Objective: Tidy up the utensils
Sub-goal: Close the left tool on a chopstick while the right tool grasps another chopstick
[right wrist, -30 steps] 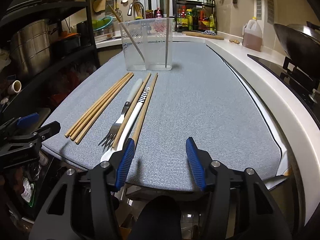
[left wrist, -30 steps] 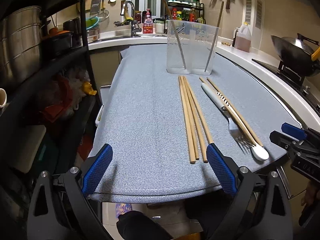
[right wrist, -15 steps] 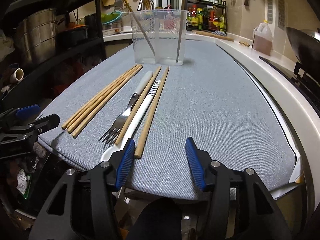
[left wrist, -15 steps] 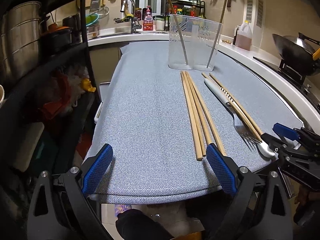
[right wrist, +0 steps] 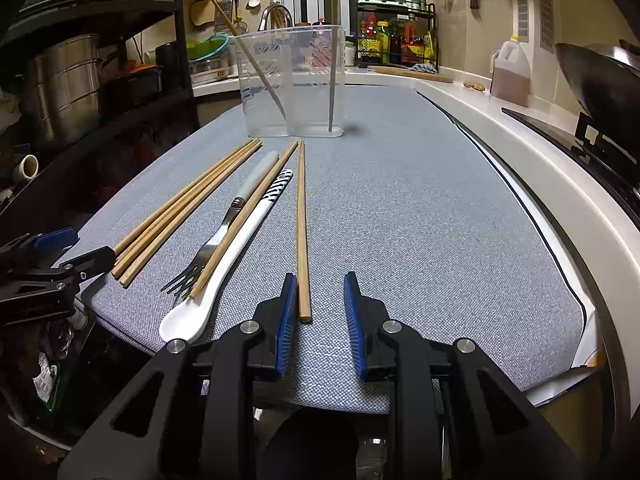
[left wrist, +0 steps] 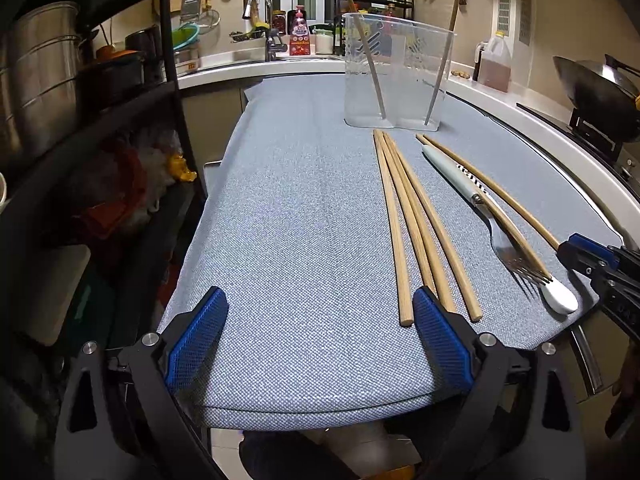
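A clear plastic holder [left wrist: 396, 76] [right wrist: 292, 80] stands at the far end of the grey mat [left wrist: 304, 216], with two chopsticks leaning inside. Several wooden chopsticks [left wrist: 416, 224] [right wrist: 180, 208] lie side by side on the mat. A fork [left wrist: 492, 220] [right wrist: 216, 240] and a white spoon [right wrist: 224, 268] lie beside them, one chopstick across them. A single chopstick [right wrist: 302, 228] lies with its near end between my right gripper's fingers. My right gripper [right wrist: 320, 300] is open and empty. My left gripper [left wrist: 316, 332] is open wide at the mat's near edge, its right finger [left wrist: 436, 340] by the chopstick ends.
A black shelf rack with steel pots [left wrist: 40, 80] stands to the left. The sink [left wrist: 260, 12] and bottles are at the back. A wok [left wrist: 596, 88] and an oil jug [right wrist: 512, 72] sit on the counter to the right.
Both grippers have moved forward over the mat towards the utensils. The single chopstick's near end now lies between the right gripper's fingers. Both stay open.
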`<state>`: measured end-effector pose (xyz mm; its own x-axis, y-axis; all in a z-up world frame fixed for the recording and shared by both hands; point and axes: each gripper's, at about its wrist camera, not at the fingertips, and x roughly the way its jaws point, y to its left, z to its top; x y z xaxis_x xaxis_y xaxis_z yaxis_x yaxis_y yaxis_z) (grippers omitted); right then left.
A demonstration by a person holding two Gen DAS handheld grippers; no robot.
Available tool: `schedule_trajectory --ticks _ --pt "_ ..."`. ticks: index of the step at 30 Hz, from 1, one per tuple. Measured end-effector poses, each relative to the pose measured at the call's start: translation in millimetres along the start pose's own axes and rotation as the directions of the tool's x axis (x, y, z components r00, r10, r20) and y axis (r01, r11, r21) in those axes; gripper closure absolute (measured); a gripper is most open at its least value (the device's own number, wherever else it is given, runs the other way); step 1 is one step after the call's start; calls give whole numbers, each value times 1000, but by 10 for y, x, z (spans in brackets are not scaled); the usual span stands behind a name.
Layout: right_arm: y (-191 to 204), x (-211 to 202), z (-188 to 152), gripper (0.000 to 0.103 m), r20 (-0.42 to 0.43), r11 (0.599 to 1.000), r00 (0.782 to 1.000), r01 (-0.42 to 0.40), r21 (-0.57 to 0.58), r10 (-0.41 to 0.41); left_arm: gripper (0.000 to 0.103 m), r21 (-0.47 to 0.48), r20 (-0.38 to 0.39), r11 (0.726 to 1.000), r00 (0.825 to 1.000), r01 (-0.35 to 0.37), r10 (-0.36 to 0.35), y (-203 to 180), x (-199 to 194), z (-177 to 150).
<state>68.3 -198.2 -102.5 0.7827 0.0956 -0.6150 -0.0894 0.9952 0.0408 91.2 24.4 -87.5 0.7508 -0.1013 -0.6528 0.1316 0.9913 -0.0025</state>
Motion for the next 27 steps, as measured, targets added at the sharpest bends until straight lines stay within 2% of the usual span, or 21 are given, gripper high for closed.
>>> schedule_trajectory --ticks 2,4,7,9,12,14,17,20,21,23,24,25,27 --pt "15 12 -5 77 9 1000 1000 3 -7 -3 13 12 3 1000 1000 5 -5 1 21 19" --pt "22 34 0 76 19 1000 1000 0 -10 0 19 28 18 999 1000 24 -25 -32 49 46" --pt "17 72 -5 72 42 1000 999 -16 -13 16 31 31 57 999 998 33 -35 -69 77 36" --pt "6 93 -29 65 70 999 997 -42 -7 42 44 31 100 999 994 32 -35 -103 71 -1" --pt "19 86 -91 65 116 999 992 -41 -20 43 54 38 145 999 989 33 -38 -153 46 -63" --pt "4 82 -112 69 133 999 990 -49 -10 50 59 43 166 999 985 30 -37 -189 33 -93" --pt "-47 63 -159 83 164 998 985 -59 18 56 63 40 179 999 983 32 -39 -204 25 -109" --pt "-27 52 -215 85 204 999 978 -47 -5 47 69 56 192 998 980 33 -43 -232 24 -130" --pt "-3 52 -226 89 213 999 976 -36 -21 40 71 65 193 997 980 37 -49 -235 25 -129" --pt "29 50 -218 96 214 999 976 -38 -38 46 79 90 176 993 981 72 -87 -228 32 -99" --pt "45 51 -195 97 203 998 978 -43 -46 52 90 96 163 991 981 91 -106 -224 29 -84" --pt "46 47 -164 97 189 998 981 -41 -48 50 95 101 146 989 982 108 -122 -223 32 -62" --pt "27 39 -100 96 153 997 986 -59 -43 65 97 109 104 987 986 122 -133 -232 25 -16"
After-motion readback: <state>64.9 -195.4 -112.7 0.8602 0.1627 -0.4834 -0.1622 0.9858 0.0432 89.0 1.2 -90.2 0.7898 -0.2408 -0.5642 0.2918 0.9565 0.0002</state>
